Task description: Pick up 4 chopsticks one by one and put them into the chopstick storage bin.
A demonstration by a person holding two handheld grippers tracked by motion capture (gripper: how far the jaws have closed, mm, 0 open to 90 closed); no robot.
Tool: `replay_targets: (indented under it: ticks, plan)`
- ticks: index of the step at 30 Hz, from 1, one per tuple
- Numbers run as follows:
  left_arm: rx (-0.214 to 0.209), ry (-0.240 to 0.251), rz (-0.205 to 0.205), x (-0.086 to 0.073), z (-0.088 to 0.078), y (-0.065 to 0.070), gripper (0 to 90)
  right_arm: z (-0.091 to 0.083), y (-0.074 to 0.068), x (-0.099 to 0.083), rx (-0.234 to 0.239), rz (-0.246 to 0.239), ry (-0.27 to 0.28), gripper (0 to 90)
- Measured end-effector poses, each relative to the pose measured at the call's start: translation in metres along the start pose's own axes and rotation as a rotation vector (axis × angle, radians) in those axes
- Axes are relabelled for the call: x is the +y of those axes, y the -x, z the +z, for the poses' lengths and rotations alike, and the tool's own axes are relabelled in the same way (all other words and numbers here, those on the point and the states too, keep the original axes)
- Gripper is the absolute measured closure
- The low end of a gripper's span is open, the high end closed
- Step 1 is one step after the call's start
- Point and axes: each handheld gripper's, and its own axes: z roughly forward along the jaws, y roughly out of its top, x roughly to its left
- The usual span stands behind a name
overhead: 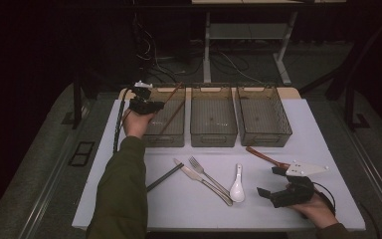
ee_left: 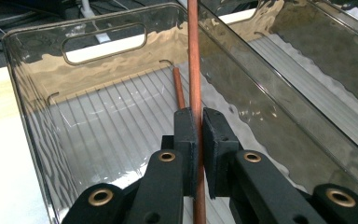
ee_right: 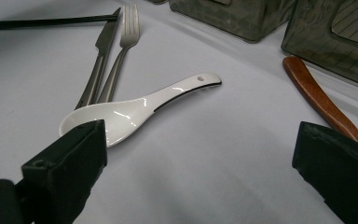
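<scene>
With one reddish-brown wooden chopstick (ee_left: 179, 86) already lying in the leftmost smoky clear plastic bin (overhead: 165, 130), the left tongs (ee_left: 199, 126) clamp its twin (ee_left: 195, 60) above that bin, while the right tongs (overhead: 273, 180) gape wide over the white counter (overhead: 189, 204), its cutlery unsorted.

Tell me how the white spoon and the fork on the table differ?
The white spoon is glossy ceramic with a short handle; the fork is grey metal, long and thin. The spoon lies alone; the fork rests against a knife. Both lie flat on the white table, untouched.
</scene>
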Motion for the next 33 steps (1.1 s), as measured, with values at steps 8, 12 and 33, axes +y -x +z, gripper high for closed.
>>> replay_targets:
  ticks: [8, 12, 33]
  plan:
    - [0.029, -0.009, -0.006, 0.000, 0.000, -0.001, 76.9, -0.001, 0.000, 0.000, -0.001, 0.000, 0.002, 2.9]
    - [0.034, -0.006, 0.002, 0.000, 0.000, -0.001, 68.1, -0.001, 0.000, 0.000, 0.000, -0.001, 0.001, 2.9]
    - [-0.033, 0.006, 0.141, 0.003, -0.020, 0.026, 40.9, 0.000, -0.001, 0.000, -0.004, -0.005, -0.006, 3.0]
